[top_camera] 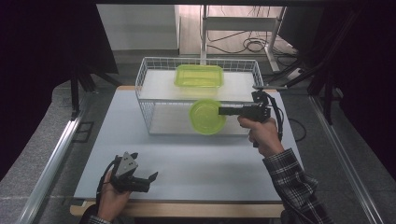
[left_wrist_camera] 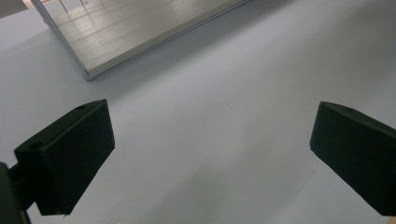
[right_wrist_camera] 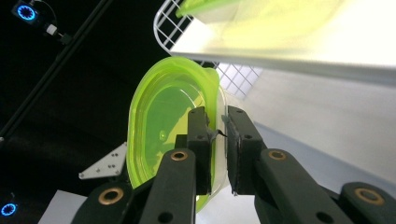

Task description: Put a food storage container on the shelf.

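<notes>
A round green plastic bowl (top_camera: 207, 116) hangs tilted on its side in front of the white wire rack (top_camera: 148, 77), level with its lower shelf. My right gripper (top_camera: 222, 111) is shut on the bowl's rim. In the right gripper view the jaws (right_wrist_camera: 222, 130) pinch the thin rim of the bowl (right_wrist_camera: 163, 121), one jaw inside and one outside. A green rectangular container (top_camera: 199, 75) sits on the rack's upper shelf and appears blurred (right_wrist_camera: 261, 18) above the bowl. My left gripper (top_camera: 152, 179) rests open near the table's front left, its jaws (left_wrist_camera: 210, 149) wide apart over bare table.
The rack has an upper shelf board (right_wrist_camera: 327, 51) and a lower board (left_wrist_camera: 140, 28) on the white table (top_camera: 196, 158). Dark frames and cables stand behind and to the right of the table. A person's plaid sleeve (top_camera: 294, 182) reaches in from the lower right.
</notes>
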Action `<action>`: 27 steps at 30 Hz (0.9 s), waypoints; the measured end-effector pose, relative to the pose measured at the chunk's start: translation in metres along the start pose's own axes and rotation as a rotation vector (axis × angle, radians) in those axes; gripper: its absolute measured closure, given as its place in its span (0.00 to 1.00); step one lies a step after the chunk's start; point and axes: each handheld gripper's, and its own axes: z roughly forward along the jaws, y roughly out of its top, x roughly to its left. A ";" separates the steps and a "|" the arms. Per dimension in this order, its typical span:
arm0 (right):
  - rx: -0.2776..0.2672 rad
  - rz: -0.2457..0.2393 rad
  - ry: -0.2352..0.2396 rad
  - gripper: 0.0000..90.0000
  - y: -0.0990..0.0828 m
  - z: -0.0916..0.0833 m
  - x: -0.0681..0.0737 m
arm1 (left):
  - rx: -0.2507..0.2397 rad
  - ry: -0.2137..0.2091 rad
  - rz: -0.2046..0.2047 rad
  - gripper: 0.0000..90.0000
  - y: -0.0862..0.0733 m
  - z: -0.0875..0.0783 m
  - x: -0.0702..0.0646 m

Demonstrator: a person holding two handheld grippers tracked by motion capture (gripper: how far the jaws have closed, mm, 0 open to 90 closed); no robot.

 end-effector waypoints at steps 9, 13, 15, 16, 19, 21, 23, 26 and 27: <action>-0.019 -0.014 0.004 0.90 0.019 -0.001 0.012 | -0.005 0.000 0.000 0.00 0.000 0.000 0.000; -0.032 -0.019 0.003 0.90 0.030 -0.003 0.017 | -0.006 0.001 -0.003 0.00 0.000 0.000 0.000; -0.041 -0.016 0.005 0.90 0.034 -0.004 0.018 | -0.007 0.002 -0.003 0.00 0.000 0.000 0.000; -0.041 -0.016 0.005 0.90 0.034 -0.004 0.018 | -0.007 0.002 -0.003 0.00 0.000 0.000 0.000; -0.057 -0.017 0.001 0.90 0.041 -0.006 0.020 | -0.006 0.002 -0.003 0.00 0.000 0.000 0.000; -0.064 -0.021 -0.004 0.90 0.044 -0.006 0.022 | -0.005 0.002 -0.003 0.00 0.000 0.000 0.000; -0.068 -0.025 -0.005 0.90 0.046 -0.006 0.023 | -0.005 0.002 -0.002 0.00 0.000 0.000 0.000; -0.076 -0.033 -0.016 0.90 0.053 -0.006 0.027 | -0.002 0.003 0.000 0.00 0.000 0.000 0.000; -0.084 -0.039 -0.020 0.90 0.058 -0.006 0.029 | -0.005 0.003 -0.003 0.00 0.000 0.000 -0.001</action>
